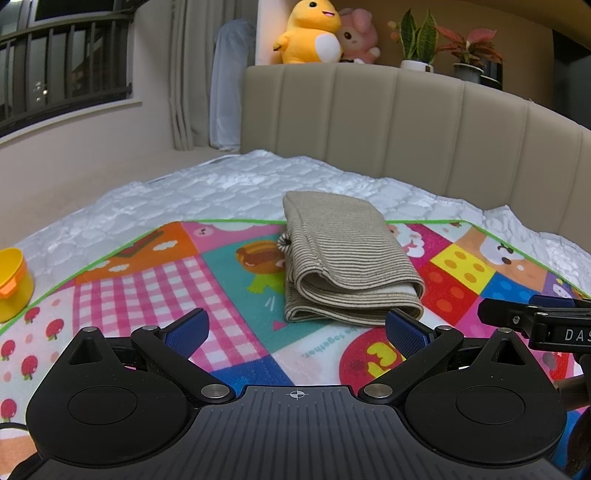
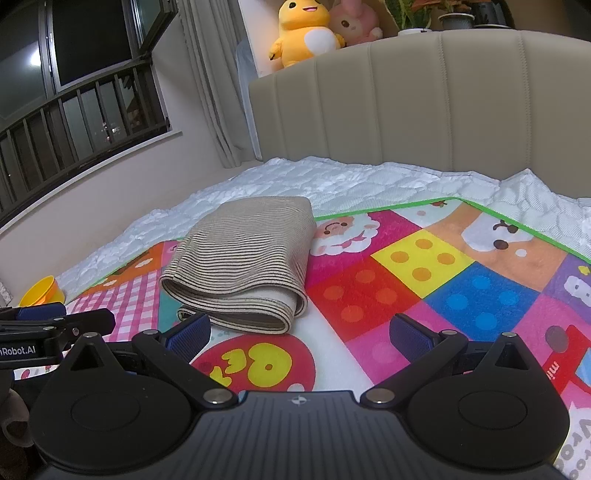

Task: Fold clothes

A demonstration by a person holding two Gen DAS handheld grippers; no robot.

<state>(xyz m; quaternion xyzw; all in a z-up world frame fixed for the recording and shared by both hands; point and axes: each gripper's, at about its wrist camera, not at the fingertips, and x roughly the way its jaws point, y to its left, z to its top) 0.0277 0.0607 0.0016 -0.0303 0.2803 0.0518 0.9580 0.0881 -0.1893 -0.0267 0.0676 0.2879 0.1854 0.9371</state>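
A beige striped garment [image 1: 343,258], folded into a compact bundle, lies on the colourful play mat [image 1: 155,288] on the bed. It also shows in the right wrist view [image 2: 247,262], left of centre. My left gripper [image 1: 297,328] is open and empty, just short of the bundle's near edge. My right gripper [image 2: 299,332] is open and empty, with its left finger close to the bundle's near corner. The right gripper shows at the right edge of the left wrist view [image 1: 532,317], and the left gripper shows at the left edge of the right wrist view [image 2: 55,321].
A yellow cup [image 1: 13,280] stands at the mat's left edge on the white mattress [image 1: 221,184]. A beige padded headboard [image 1: 406,122] rises behind, with plush toys [image 1: 314,33] and potted plants [image 1: 417,40] on its ledge. A window with railing [image 2: 74,103] is at left.
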